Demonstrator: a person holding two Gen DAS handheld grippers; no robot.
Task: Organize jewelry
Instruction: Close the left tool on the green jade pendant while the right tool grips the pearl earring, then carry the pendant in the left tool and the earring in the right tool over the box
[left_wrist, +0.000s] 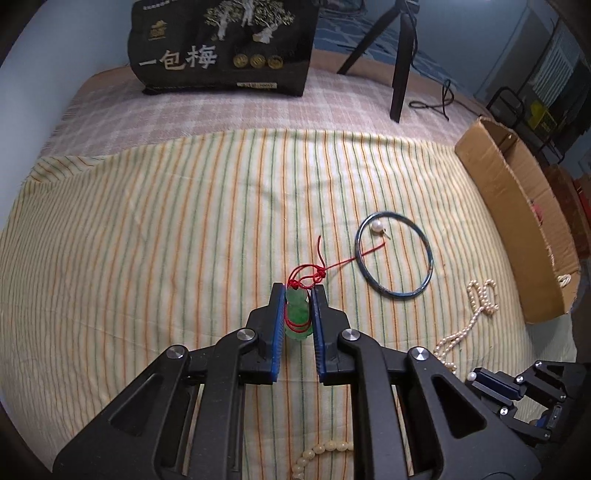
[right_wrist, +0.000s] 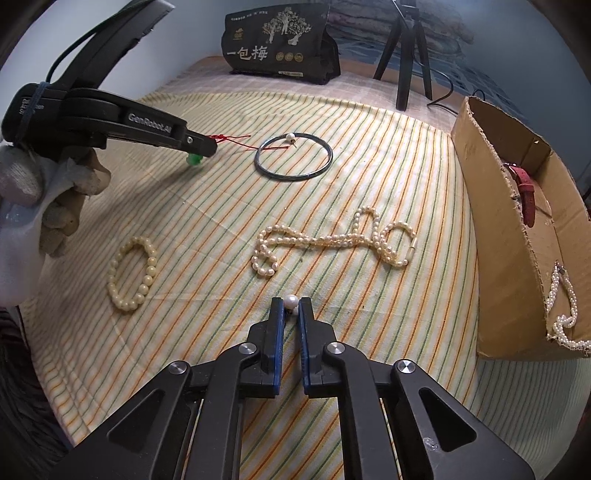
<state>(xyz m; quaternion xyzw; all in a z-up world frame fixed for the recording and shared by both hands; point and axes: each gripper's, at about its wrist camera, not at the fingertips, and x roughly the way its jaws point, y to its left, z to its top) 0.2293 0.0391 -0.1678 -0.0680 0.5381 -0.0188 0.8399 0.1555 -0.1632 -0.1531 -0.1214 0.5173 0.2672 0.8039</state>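
Note:
My left gripper (left_wrist: 298, 295) is shut on a green jade pendant (left_wrist: 297, 314) whose red cord (left_wrist: 332, 264) trails across the striped cloth into a dark bangle (left_wrist: 393, 254). A pearl earring (left_wrist: 377, 226) lies inside that bangle. My right gripper (right_wrist: 291, 303) is shut on another pearl earring (right_wrist: 290, 301), its pearl showing at the fingertips. In the right wrist view the left gripper (right_wrist: 201, 149) reaches in from the left with the green pendant (right_wrist: 194, 159) under its tip. A pearl necklace (right_wrist: 332, 240) and a cream bead bracelet (right_wrist: 131, 273) lie on the cloth.
A cardboard box (right_wrist: 517, 258) stands at the right, holding a red strap (right_wrist: 526, 192) and a pearl strand (right_wrist: 565, 306). A black bag (right_wrist: 280, 44) and a tripod (right_wrist: 404, 55) stand at the back. A gloved hand (right_wrist: 55, 199) holds the left gripper.

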